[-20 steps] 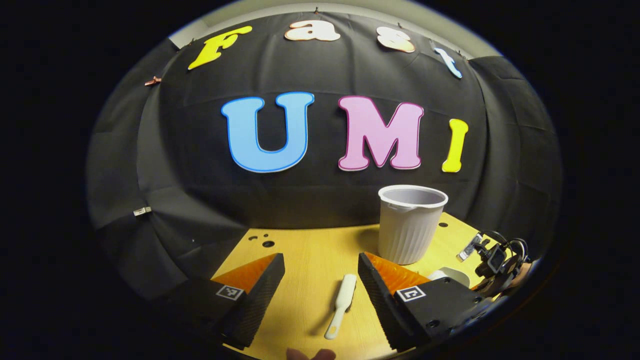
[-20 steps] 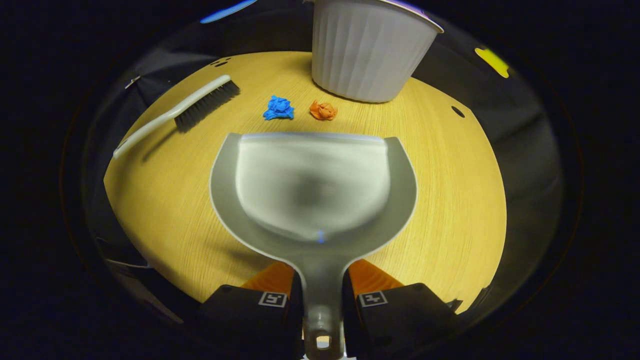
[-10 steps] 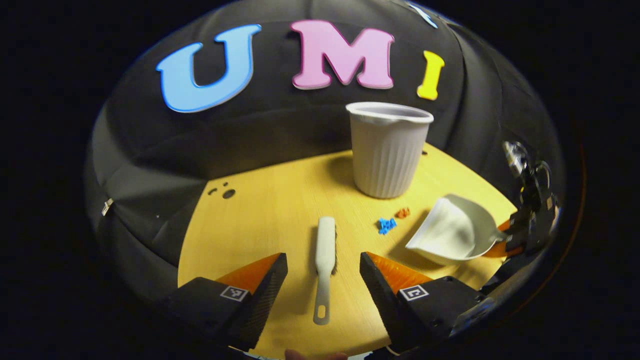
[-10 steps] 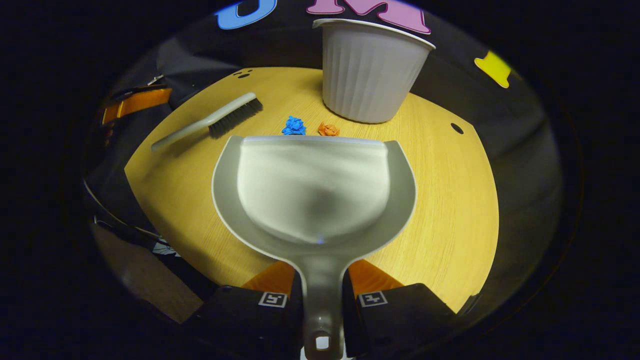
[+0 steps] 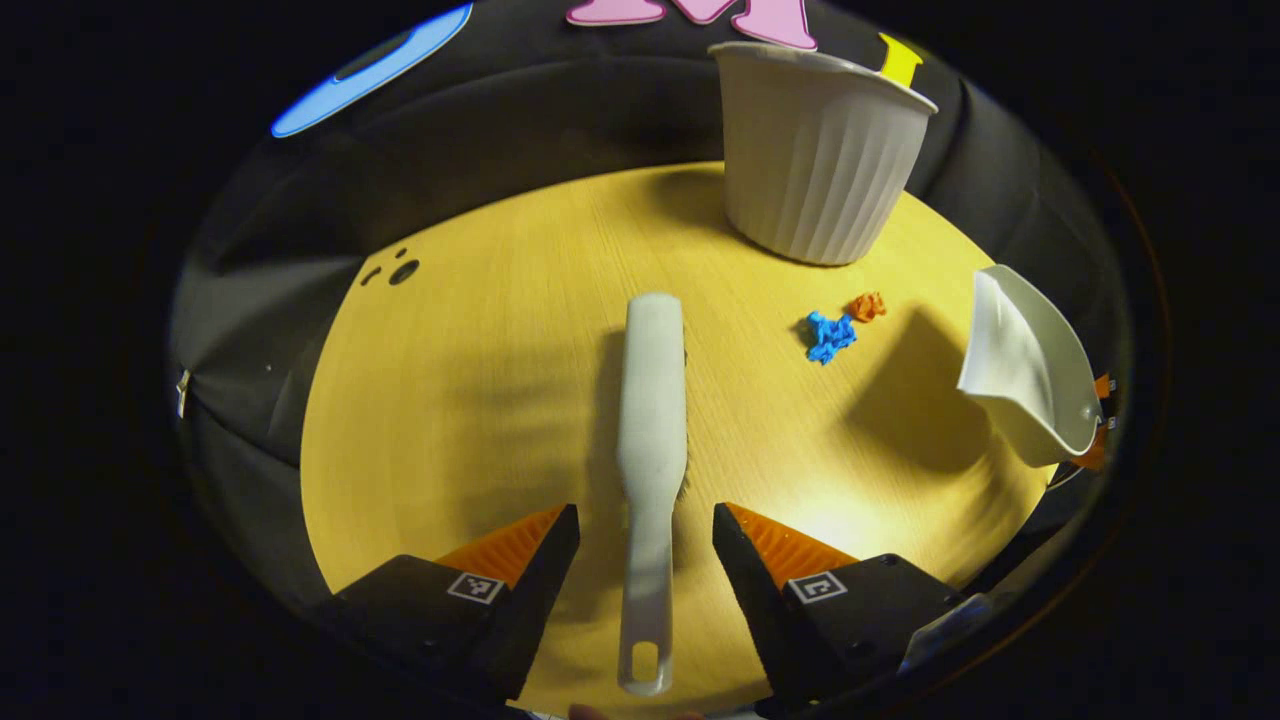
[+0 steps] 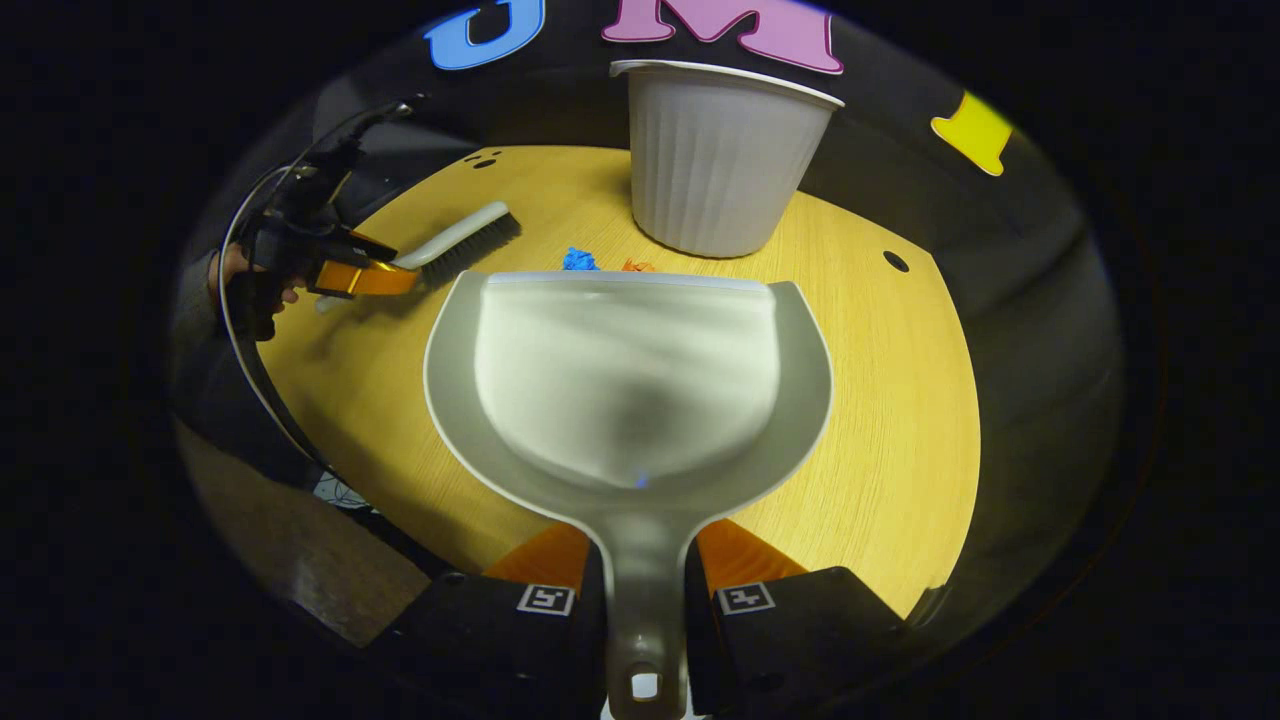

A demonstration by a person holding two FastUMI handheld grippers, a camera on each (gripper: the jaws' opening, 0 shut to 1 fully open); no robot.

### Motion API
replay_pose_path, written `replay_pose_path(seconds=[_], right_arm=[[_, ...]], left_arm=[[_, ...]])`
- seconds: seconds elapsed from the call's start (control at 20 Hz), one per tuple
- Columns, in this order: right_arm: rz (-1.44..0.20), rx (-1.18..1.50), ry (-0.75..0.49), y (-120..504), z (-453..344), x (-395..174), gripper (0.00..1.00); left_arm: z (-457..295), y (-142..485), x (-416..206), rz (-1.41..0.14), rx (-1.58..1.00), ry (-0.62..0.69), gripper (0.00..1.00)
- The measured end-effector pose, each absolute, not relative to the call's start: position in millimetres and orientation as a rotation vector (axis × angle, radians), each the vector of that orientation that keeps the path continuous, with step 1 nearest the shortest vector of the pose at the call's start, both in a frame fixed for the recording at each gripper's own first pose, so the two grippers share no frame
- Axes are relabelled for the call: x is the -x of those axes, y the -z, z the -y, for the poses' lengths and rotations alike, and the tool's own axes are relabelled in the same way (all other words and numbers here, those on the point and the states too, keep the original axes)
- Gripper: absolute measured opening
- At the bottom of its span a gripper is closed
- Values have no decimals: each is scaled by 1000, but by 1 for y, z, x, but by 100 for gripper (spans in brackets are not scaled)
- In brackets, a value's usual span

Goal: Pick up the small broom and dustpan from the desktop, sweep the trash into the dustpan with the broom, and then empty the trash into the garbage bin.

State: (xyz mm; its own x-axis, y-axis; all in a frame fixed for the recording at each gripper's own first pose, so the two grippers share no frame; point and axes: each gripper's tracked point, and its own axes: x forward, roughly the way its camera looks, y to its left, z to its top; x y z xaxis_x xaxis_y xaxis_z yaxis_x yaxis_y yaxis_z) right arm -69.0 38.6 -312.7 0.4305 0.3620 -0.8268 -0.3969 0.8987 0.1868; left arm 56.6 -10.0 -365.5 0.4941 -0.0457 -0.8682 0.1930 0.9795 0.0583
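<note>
The white small broom (image 5: 651, 430) lies on the wooden desktop (image 5: 480, 400), its handle running between the open fingers of my left gripper (image 5: 645, 530); the jaws stand apart from it. My right gripper (image 6: 642, 560) is shut on the handle of the grey dustpan (image 6: 625, 380), held above the desk. A blue paper scrap (image 5: 828, 335) and an orange scrap (image 5: 867, 305) lie beside each other in front of the white ribbed garbage bin (image 5: 820, 160). In the right gripper view the broom (image 6: 460, 240) has the left gripper (image 6: 345, 275) over its handle, and the blue scrap (image 6: 578, 260) peeks past the pan's lip.
The bin (image 6: 715, 165) stands at the back of the round desktop (image 6: 900, 400). Small holes (image 5: 403, 271) mark the desk's far left. A person's hand (image 6: 232, 270) holds the left gripper. The held dustpan (image 5: 1025, 375) hangs at the desk's right edge.
My left gripper has come down and forward over the broom, so the handle now lies between its open fingers. The dustpan stays gripped and has shifted a little nearer the scraps.
</note>
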Motion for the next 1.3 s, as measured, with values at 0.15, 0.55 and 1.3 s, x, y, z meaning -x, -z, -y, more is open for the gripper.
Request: replay_pose_path(seconds=[0.15,0.55,1.3], right_arm=[[-1033,54,-478,313,-37,71,37],[-1053,92,-535,309,-48,74,37],[-1270,252,-628,351,-44,51,37]], left_arm=[[8,382,-57,-1096,-148,146,81],[14,400,-75,-1104,-198,193,36],[159,378,-127,-1034,-365,645,24]])
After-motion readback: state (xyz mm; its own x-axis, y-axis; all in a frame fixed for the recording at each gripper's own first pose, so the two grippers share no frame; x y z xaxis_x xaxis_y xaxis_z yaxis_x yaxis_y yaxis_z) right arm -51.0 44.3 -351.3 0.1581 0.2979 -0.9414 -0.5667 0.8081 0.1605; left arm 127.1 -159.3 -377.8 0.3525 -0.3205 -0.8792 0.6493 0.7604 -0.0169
